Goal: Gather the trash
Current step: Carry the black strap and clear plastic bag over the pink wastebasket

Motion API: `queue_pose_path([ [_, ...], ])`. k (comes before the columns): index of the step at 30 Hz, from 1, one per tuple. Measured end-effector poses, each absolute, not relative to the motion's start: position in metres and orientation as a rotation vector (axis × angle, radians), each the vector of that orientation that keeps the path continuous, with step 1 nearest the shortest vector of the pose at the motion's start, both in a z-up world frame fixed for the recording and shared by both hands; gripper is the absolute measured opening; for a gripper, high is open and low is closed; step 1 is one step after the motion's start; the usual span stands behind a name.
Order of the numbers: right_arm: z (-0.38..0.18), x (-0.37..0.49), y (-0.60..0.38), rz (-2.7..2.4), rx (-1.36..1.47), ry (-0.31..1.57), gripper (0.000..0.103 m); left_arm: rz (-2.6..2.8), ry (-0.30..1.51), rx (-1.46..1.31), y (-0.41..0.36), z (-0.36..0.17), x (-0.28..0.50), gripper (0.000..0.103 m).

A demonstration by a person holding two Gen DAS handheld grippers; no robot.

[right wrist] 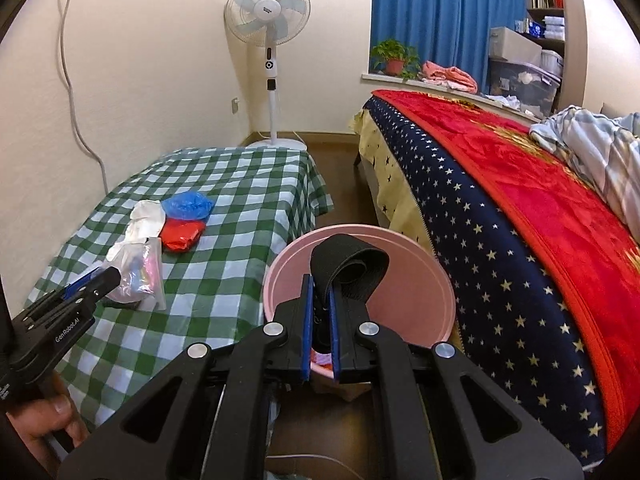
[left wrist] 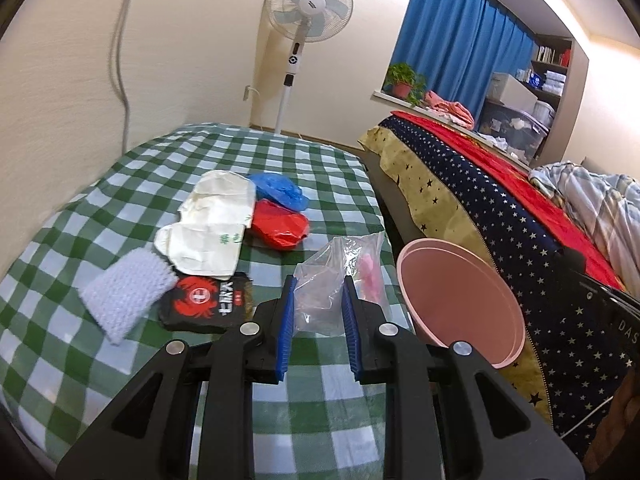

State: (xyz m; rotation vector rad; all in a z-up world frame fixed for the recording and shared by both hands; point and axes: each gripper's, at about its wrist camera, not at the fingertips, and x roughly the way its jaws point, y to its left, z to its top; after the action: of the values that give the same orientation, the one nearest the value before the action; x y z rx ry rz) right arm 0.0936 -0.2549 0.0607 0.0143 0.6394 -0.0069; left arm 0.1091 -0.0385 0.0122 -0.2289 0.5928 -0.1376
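Right wrist view takes in the room: a bed (right wrist: 520,208) under a red and star-patterned cover on the right, a low table under a green checked cloth (right wrist: 240,184) on the left, and a standing fan (right wrist: 268,20) at the far wall. Between table and bed, near the camera, stands the pink bin (right wrist: 360,240), and some coloured scraps already lie in its bottom.

The right gripper (right wrist: 321,288) hangs over the bin with its jaws pressed together on a black elastic strap (right wrist: 352,258), whose loop curls above the bin's mouth. The left gripper (left wrist: 320,300) is pinching a clear plastic bag (left wrist: 336,276) with something pink inside; the bag is near the table's right edge, just beside the bin.

More trash waits further back on the cloth: a crumpled white paper bag (left wrist: 212,224), a red plastic bag (left wrist: 280,222), a blue plastic bag (left wrist: 278,190), a black snack wrapper (left wrist: 208,300) and a pale knitted cloth (left wrist: 124,296).

The step in hand looks like delivery, with both pieces on their way to the bin. Next, the right jaws need to spread so the strap drops inside the rim. The left hand must carry the light, floppy bag rightward over the rim before letting go, or it may drift onto the floor.
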Motion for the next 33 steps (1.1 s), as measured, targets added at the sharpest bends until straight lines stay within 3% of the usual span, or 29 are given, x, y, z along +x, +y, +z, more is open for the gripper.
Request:
queue_pose_path([
  [33, -0.012, 0.168, -0.330, -0.191, 0.132, 0.725, 0.007, -0.362, 0.581, -0.083, -0.167, -0.013, 0.187, 0.022],
])
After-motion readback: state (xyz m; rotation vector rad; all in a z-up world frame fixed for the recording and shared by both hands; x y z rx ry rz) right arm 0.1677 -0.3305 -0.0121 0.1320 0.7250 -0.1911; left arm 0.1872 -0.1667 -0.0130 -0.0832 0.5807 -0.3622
